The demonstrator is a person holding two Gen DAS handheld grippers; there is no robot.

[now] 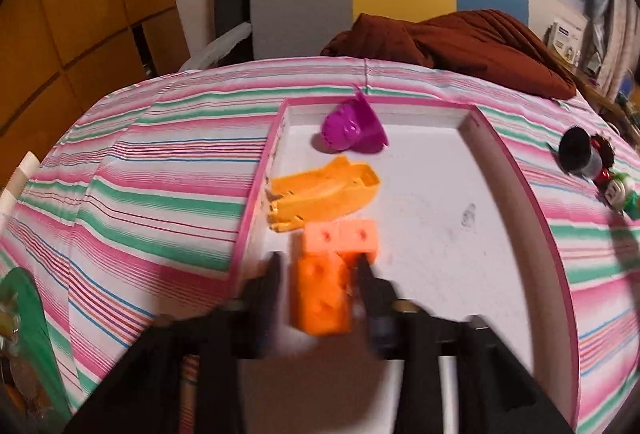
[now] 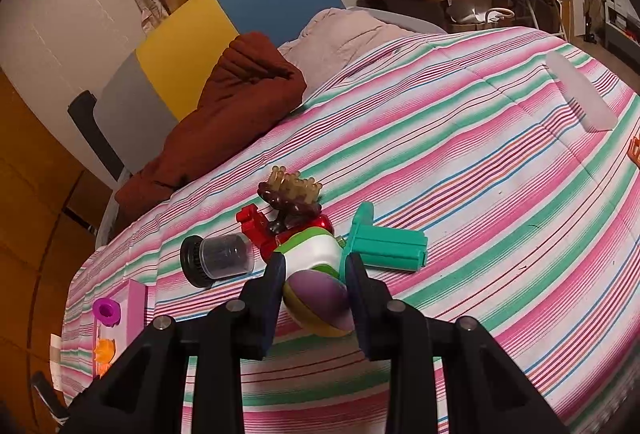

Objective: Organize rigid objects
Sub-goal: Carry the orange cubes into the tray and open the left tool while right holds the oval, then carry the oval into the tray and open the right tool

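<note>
A: Where's the left gripper [image 1: 318,266]?

B: Over the pink-rimmed white tray [image 1: 532,194] on the striped bedspread [image 1: 160,162]. Its two black fingers [image 1: 272,274] stand on either side of an orange block piece [image 1: 322,294], made of cubes joined together with round holes in the faces. The fingers look apart from the block's sides, though that part is blurred, so I cannot tell whether it is clenched or released.

A: What else is in the tray?

B: A yellow-orange plastic piece [image 1: 320,194] just beyond the block, near the left wall, and a purple cup-shaped toy [image 1: 352,126] tipped on its side toward the far wall.

A: And the right gripper [image 2: 314,266]?

B: Its fingers are closed around a ball-shaped toy [image 2: 318,300] with purple and yellow panels, which sits right between the tips, just above the bedspread.

A: What lies ahead of it?

B: A cluster: a white-and-green rounded toy [image 2: 312,252] touching the ball, a teal plastic piece [image 2: 384,246] to the right, a red toy [image 2: 260,226], a brown beaded piece [image 2: 292,194], and a clear jar with a black cap [image 2: 218,258] on its side to the left.
</note>
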